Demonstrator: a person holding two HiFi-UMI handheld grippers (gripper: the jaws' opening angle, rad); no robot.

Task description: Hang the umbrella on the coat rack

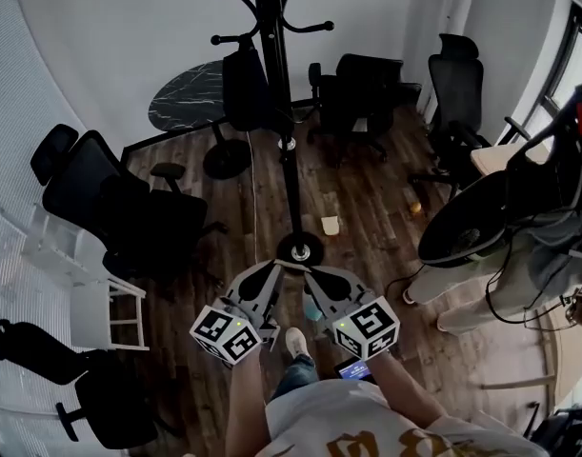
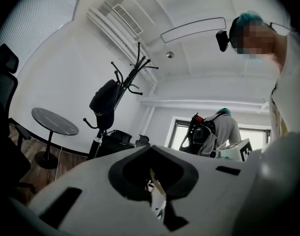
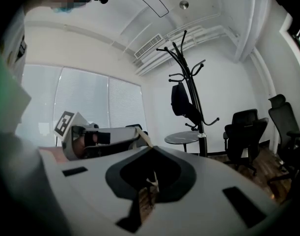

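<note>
Close before the person's body, the left gripper [image 1: 274,265] and the right gripper [image 1: 307,272] point forward with their tips nearly meeting, each with its jaws pressed together on nothing. Just beyond them the rack [image 1: 291,193] stands on the wood floor [image 1: 367,227]. The folded dark umbrella [image 1: 243,89] hangs from a hook beside the pole. Behind it are a round counter [image 1: 181,98] and office chairs [image 1: 110,208].
</note>
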